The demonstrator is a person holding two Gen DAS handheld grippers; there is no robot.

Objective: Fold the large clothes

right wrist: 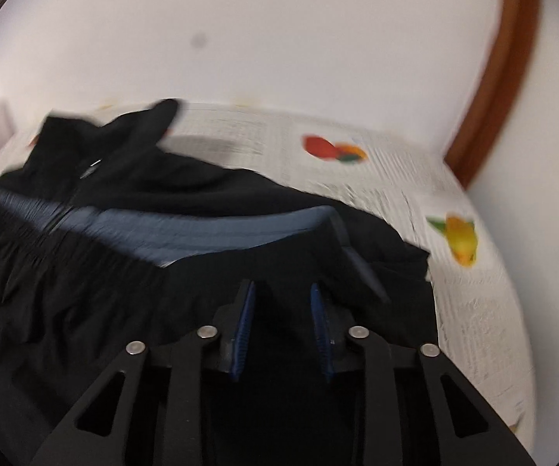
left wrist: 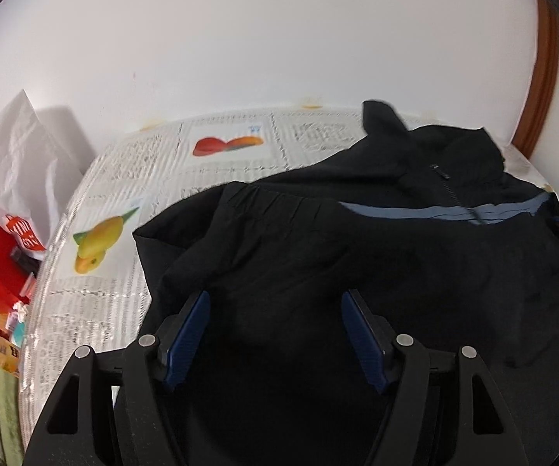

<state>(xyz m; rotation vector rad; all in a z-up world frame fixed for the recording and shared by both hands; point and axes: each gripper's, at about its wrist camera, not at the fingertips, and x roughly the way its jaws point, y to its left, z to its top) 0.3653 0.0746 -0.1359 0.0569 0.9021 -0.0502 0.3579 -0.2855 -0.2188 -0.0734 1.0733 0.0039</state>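
A black zip jacket (left wrist: pixel 318 240) with a blue-grey chest band (left wrist: pixel 434 211) lies on the table, collar at the far side. My left gripper (left wrist: pixel 275 303) is open, its blue pads (left wrist: pixel 186 334) spread wide just above the jacket's lower left part, holding nothing. In the right wrist view the same jacket (right wrist: pixel 85 279) fills the left and middle, its blue band (right wrist: pixel 217 233) bent over a fold. My right gripper (right wrist: pixel 283 291) hovers over the jacket's right side with its pads (right wrist: pixel 320 326) partly apart, and no cloth shows between them.
The table wears a newspaper-print cloth with fruit pictures (left wrist: pixel 100 240), also seen in the right wrist view (right wrist: pixel 462 240). Red boxes and a white bag (left wrist: pixel 11 178) stand off its left edge. A white wall is behind, and a brown wooden frame (right wrist: pixel 493 89) is at the right.
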